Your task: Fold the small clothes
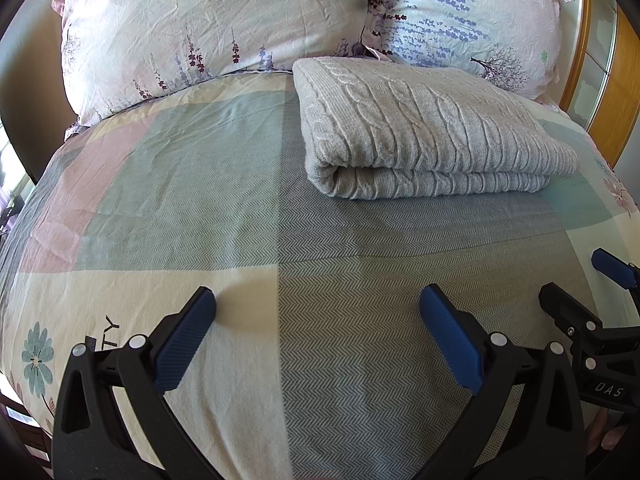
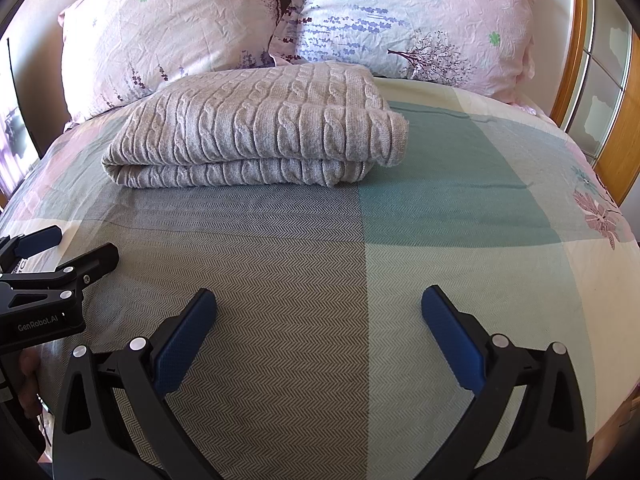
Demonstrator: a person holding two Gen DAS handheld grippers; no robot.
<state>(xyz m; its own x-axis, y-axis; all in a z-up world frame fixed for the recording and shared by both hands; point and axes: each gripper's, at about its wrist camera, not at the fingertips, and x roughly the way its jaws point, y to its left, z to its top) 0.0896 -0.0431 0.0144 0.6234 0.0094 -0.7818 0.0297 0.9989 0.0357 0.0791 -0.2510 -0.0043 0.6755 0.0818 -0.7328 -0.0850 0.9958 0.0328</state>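
A grey cable-knit sweater [image 1: 420,136] lies folded in a neat rectangle on the bed, near the pillows; it also shows in the right wrist view [image 2: 256,132]. My left gripper [image 1: 318,308] is open and empty, held above the bedspread well short of the sweater. My right gripper [image 2: 320,308] is open and empty too, at the same distance from it. The right gripper shows at the right edge of the left wrist view [image 1: 576,280], and the left gripper at the left edge of the right wrist view [image 2: 76,244].
The bedspread [image 1: 200,184] has pastel patches and a herringbone panel. Two floral pillows [image 1: 208,28] [image 1: 464,12] lean at the head of the bed. A wooden frame [image 2: 576,40] stands at the far right.
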